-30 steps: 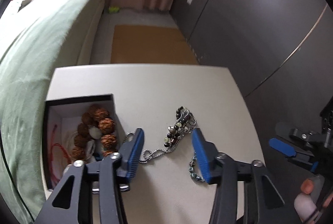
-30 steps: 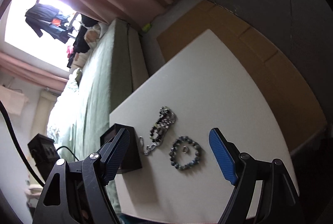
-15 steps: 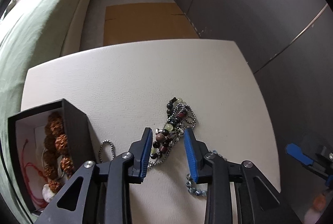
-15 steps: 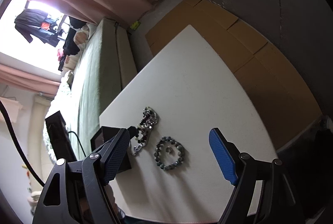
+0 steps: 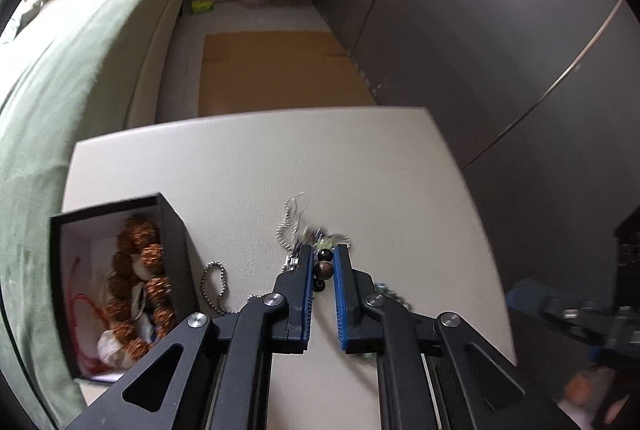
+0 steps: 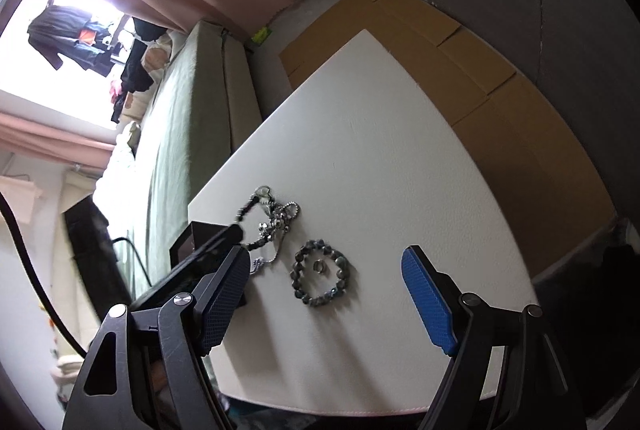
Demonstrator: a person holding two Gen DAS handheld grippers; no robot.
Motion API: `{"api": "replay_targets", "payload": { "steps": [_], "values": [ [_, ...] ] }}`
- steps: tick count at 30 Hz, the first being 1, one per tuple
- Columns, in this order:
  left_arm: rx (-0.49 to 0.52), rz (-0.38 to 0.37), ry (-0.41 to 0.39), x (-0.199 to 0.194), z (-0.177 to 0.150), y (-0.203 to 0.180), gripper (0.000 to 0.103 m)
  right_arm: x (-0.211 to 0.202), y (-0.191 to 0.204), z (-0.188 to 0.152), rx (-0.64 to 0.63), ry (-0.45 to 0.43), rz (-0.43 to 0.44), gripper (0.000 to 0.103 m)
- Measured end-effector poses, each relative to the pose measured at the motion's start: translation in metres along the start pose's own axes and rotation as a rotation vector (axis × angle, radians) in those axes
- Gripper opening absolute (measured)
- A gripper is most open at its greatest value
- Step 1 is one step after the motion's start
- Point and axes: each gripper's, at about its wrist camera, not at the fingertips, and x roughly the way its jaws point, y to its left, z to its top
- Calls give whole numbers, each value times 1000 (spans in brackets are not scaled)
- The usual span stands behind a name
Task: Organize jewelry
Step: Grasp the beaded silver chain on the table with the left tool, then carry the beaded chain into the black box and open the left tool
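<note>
The left gripper (image 5: 323, 262) is closing on the beads (image 5: 324, 269); the right gripper (image 6: 324, 294) is staying open over the bracelet (image 6: 320, 273).

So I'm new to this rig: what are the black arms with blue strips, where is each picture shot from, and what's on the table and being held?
These are two hand-held claws, one in each of a person's hands, with no robot arm. Each carries a wide-angle camera looking forward along its two fingers, so one picture is from the left claw and the other from the right.

The left claw is closing on a tangled bunch of beaded strands and silver chain; beads sit between its blue pads.

The right claw is open and holds nothing. Ahead of it on the white table lies a dark bead bracelet with a small ring inside its loop.

To the left stands an open black box with brown beads and a red cord inside.
</note>
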Motion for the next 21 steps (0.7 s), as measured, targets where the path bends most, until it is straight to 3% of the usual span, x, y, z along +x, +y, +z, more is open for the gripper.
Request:
{"api": "replay_targets", "payload": {
  "steps": [21],
  "values": [
    [48, -34, -207, -126, 6, -19, 10, 9, 15, -8, -38, 30, 30, 79]
  ]
}}
